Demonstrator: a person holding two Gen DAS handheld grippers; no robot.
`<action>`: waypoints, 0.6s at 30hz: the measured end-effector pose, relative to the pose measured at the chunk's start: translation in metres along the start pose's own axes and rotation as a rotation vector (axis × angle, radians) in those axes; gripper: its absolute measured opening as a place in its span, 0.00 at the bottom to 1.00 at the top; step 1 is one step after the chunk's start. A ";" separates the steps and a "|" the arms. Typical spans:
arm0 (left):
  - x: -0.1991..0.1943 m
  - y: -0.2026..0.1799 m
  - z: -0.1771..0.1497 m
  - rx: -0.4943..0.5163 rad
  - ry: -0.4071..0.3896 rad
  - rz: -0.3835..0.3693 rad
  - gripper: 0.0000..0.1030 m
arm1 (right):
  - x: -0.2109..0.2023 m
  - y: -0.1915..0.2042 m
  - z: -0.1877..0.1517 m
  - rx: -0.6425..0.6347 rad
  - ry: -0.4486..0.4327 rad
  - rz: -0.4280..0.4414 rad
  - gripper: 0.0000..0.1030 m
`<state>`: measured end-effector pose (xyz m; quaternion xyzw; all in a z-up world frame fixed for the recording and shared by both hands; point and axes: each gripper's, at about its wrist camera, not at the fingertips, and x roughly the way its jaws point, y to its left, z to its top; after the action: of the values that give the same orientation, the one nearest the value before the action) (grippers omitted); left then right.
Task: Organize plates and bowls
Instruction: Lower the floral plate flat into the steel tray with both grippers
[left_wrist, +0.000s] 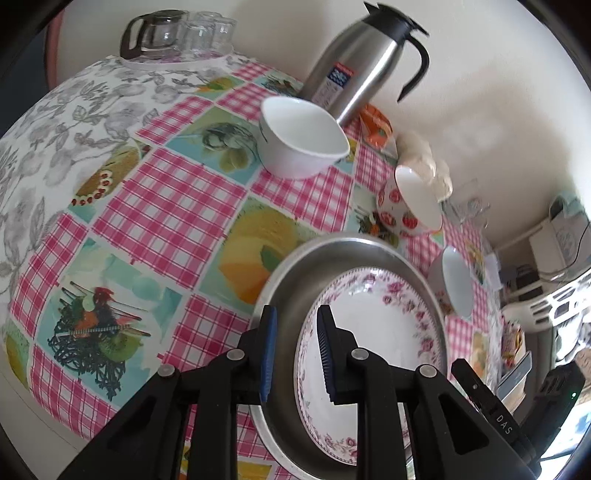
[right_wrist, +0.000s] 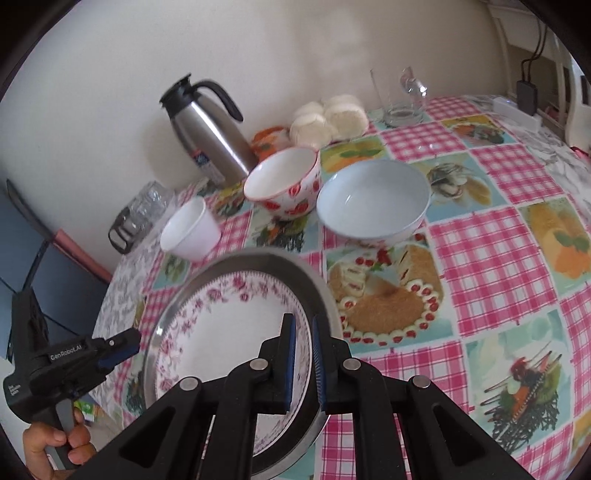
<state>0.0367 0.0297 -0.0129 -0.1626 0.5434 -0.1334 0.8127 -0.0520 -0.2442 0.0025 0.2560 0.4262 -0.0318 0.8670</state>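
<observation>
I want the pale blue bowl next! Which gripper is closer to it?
Right. The right gripper grips the metal tray by its rim, just in front of the pale blue bowl. The left gripper sits at the tray's opposite edge, farther away.

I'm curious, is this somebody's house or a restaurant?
Probably a home dining table: a patchwork food-print tablecloth, a steel thermos jug by the wall, and mismatched bowls, one with strawberries.

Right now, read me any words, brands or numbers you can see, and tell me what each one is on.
"GenRobot.AI": on the body of the left tool, seen from the right wrist.
"DAS": on the black body of the right tool, seen from the left wrist.
Label on the steel thermos jug: print too blurred to read.
Small white print lower on the left tool's body: too small to read.
</observation>
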 end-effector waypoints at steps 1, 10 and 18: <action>0.004 -0.001 -0.001 0.002 0.013 -0.003 0.22 | 0.002 0.001 -0.001 -0.003 0.008 0.000 0.11; 0.013 0.003 -0.004 -0.022 0.059 -0.003 0.22 | 0.016 -0.006 -0.009 0.020 0.073 -0.021 0.11; 0.014 0.003 -0.005 -0.024 0.060 -0.001 0.22 | 0.018 -0.005 -0.009 0.019 0.068 0.002 0.11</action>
<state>0.0380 0.0262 -0.0277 -0.1684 0.5691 -0.1324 0.7939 -0.0481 -0.2416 -0.0176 0.2655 0.4547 -0.0262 0.8497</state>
